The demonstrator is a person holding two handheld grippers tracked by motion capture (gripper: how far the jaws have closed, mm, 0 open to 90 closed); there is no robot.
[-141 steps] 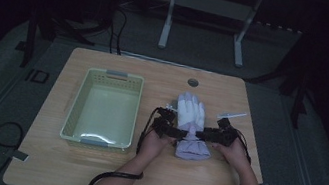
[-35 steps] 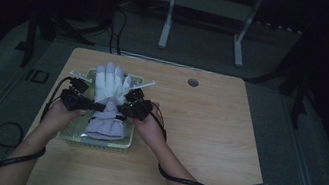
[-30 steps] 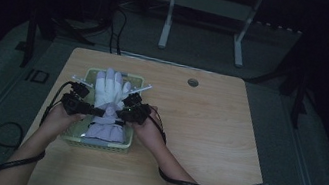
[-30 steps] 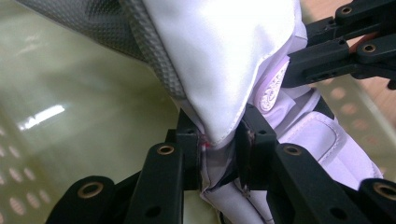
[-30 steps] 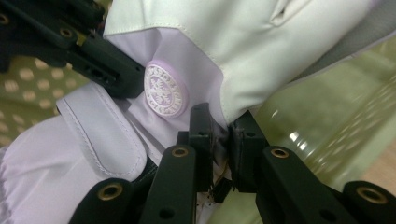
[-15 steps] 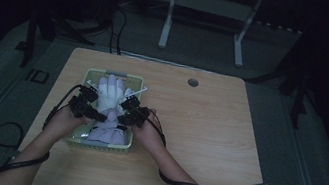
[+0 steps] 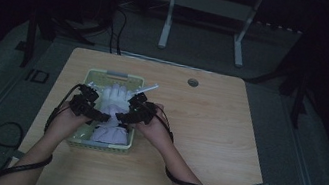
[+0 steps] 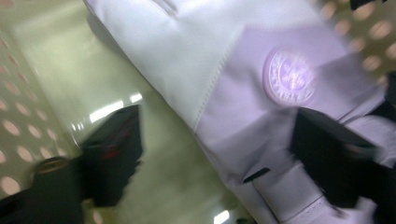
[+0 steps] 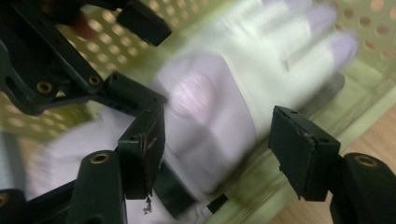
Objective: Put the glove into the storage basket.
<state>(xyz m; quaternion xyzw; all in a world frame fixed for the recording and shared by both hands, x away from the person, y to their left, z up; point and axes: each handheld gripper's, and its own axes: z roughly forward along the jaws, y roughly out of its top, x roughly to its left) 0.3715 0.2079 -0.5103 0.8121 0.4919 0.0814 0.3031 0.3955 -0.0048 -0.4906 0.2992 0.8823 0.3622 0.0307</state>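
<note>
Both grippers, left gripper (image 7: 96, 115) and right gripper (image 7: 121, 116), have just spread their jaws and flank the white glove (image 7: 114, 109), which lies lengthwise inside the green basket (image 7: 74, 141), fingers toward its far end, released between them.

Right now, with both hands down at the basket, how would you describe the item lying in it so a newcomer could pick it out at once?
Start at the light wooden table, then find the pale green perforated plastic basket on its left half. Inside lies a white glove with lilac fingertips and cuff. It is the soft fabric item with a round lilac logo patch on its back.
</note>
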